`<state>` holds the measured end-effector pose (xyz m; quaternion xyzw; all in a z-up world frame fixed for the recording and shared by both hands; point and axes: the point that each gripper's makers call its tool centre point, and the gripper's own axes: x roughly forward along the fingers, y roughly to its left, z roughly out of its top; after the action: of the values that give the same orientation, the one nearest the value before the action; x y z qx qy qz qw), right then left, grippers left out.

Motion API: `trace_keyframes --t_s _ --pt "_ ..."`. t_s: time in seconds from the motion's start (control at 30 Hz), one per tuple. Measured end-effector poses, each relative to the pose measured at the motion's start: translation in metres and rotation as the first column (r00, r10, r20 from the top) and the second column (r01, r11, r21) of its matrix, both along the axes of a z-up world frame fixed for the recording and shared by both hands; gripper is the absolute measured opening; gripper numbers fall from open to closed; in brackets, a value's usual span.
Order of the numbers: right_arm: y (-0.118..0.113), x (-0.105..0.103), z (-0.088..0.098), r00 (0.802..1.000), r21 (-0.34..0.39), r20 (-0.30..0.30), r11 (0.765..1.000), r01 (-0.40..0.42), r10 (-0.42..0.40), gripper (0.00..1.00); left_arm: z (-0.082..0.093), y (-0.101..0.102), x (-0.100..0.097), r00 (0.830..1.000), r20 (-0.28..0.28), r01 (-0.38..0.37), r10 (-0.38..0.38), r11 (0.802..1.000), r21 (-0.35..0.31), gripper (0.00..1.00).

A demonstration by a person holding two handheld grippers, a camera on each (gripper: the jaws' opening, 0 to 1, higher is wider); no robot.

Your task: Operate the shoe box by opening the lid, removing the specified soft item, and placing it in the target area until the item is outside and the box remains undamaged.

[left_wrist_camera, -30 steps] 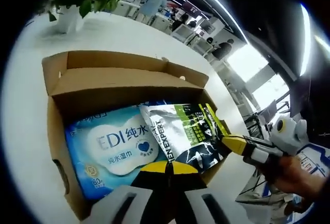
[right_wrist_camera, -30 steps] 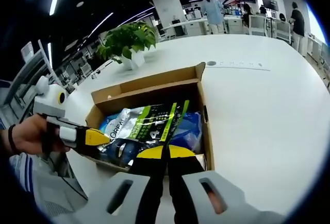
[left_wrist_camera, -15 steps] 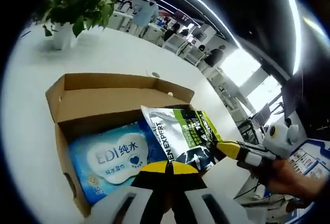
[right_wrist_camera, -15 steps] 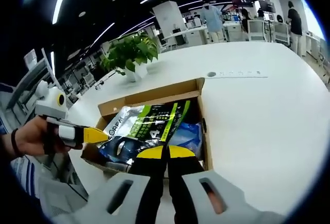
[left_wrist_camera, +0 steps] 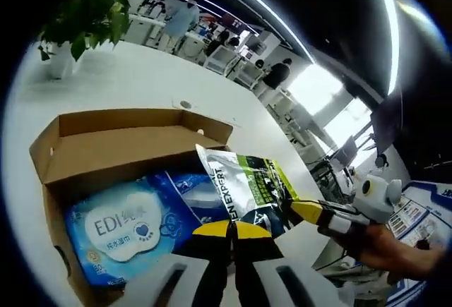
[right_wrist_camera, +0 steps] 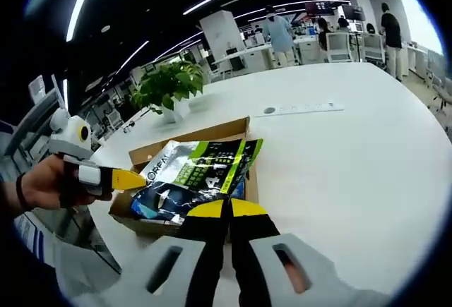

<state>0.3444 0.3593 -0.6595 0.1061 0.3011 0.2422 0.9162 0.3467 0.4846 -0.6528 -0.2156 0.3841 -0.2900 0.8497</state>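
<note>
Closest to the left gripper view's camera, the left gripper (left_wrist_camera: 230,231) is seen with its two yellow-tipped jaws pressed together on the near edge of a silver and green pouch (left_wrist_camera: 247,187). The same pouch (right_wrist_camera: 201,173) is nipped at another edge by the right gripper (right_wrist_camera: 226,209), whose jaws are also closed tight on it. So the soft pouch is held by both grippers at once and is lifted up over the open shoe box (left_wrist_camera: 106,137).

On the pouch, the letters "EN EXPERT" can be read in the left gripper view, and "L'OREAL" in the right gripper view. The smaller writing is too tiny to read.

Under the pouch, inside the brown box (right_wrist_camera: 145,217), a blue pack of wet wipes (left_wrist_camera: 120,226) is lying flat. "EDI" is printed on it in big letters, with a small blue heart beside them. Part of this pack is hidden by the pouch.

The box lid (left_wrist_camera: 123,120) is folded back, away from the camera. The box is set on a wide white table (right_wrist_camera: 339,159).

Farther off on the table, a green plant in a white pot (right_wrist_camera: 169,88) is standing, well apart from the box. A small round grey disc (right_wrist_camera: 269,110) is seen in the table top.

Far behind, people (right_wrist_camera: 277,32) are seen among desks and chairs, under long ceiling lights.
</note>
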Motion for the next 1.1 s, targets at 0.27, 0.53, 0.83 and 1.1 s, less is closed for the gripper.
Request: trace_keyframes --t_s 0.27,0.53,0.83,1.1 --pt "-0.041 -0.024 -0.001 0.996 0.022 0.003 0.996 0.087 -0.087 0.0 0.004 -0.044 -0.011 0.993 0.022 0.118 -0.118 0.993 0.015 0.0" --pt "-0.079 -0.048 -0.009 0.982 0.055 -0.021 0.98 0.191 -0.19 0.0 0.0 -0.083 -0.025 0.977 0.011 0.212 -0.212 0.977 0.031 0.0" --pt "-0.113 -0.071 -0.013 0.964 0.075 -0.033 0.961 0.267 -0.265 0.0 -0.004 -0.12 -0.038 0.949 0.018 0.313 -0.315 0.948 0.066 0.0" --pt "-0.134 -0.078 -0.014 0.951 0.081 -0.042 0.948 0.308 -0.305 0.0 -0.006 -0.142 -0.042 0.933 0.017 0.357 -0.359 0.931 0.074 0.0"
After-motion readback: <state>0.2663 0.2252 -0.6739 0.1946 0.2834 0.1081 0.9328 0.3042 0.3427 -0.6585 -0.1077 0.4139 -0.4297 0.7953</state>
